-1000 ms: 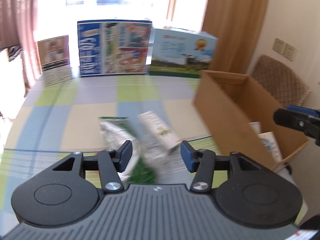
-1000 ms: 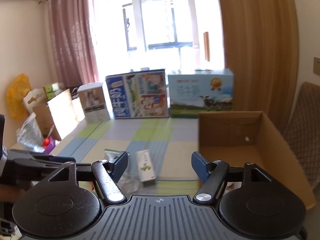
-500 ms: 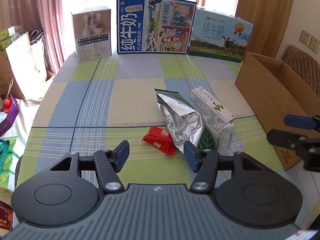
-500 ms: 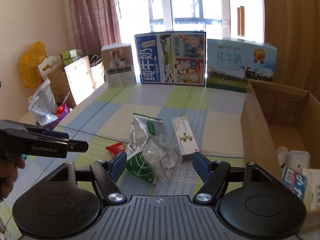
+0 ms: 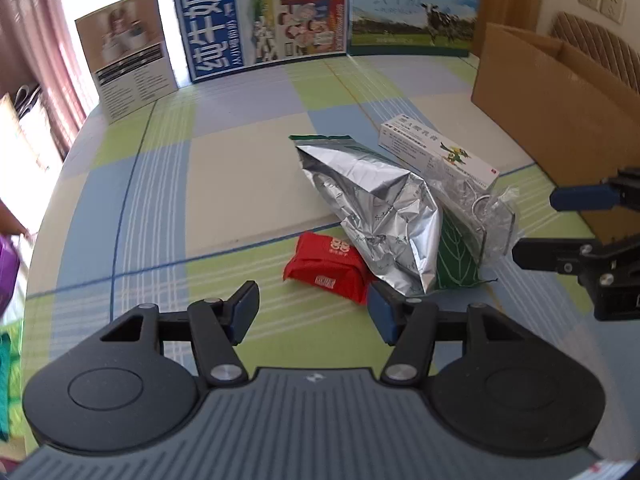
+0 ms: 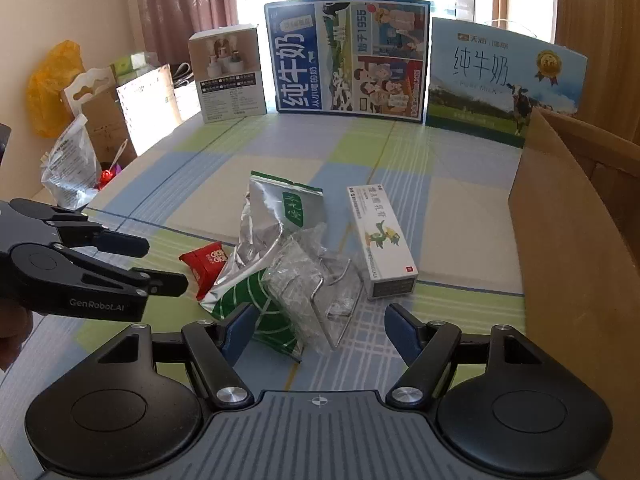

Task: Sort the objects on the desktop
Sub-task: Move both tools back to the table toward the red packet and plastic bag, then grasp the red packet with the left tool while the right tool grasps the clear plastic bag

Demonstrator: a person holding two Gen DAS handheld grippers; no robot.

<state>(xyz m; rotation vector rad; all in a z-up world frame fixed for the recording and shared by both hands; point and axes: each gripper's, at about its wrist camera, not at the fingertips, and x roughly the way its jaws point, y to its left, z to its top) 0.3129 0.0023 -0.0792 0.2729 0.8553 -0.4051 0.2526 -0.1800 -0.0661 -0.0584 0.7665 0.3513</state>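
Note:
A small heap lies mid-table: a red packet [image 5: 326, 266] [image 6: 206, 260], a crumpled silver and green foil bag [image 5: 372, 208] [image 6: 264, 232], a clear plastic bag with a metal piece [image 6: 316, 292] [image 5: 480, 216], and a white ointment box [image 5: 438, 154] [image 6: 382, 240]. My left gripper [image 5: 312, 312] hovers open just short of the red packet, nothing between its fingers. My right gripper [image 6: 318, 332] hangs open over the near end of the clear bag and the foil bag's green end. Each gripper shows at the edge of the other's view.
An open cardboard box [image 5: 560, 108] [image 6: 576, 248] stands at the table's right edge. Two milk cartons [image 6: 348, 56] and a smaller white box [image 6: 228, 76] line the far edge. Bags and clutter [image 6: 68, 168] sit beyond the left edge. A chair [image 5: 596, 52] is behind the cardboard box.
Both grippers have dropped toward the table and closed in on the heap, which now looks larger and nearer. The left view swung from the cardboard box toward the red packet.

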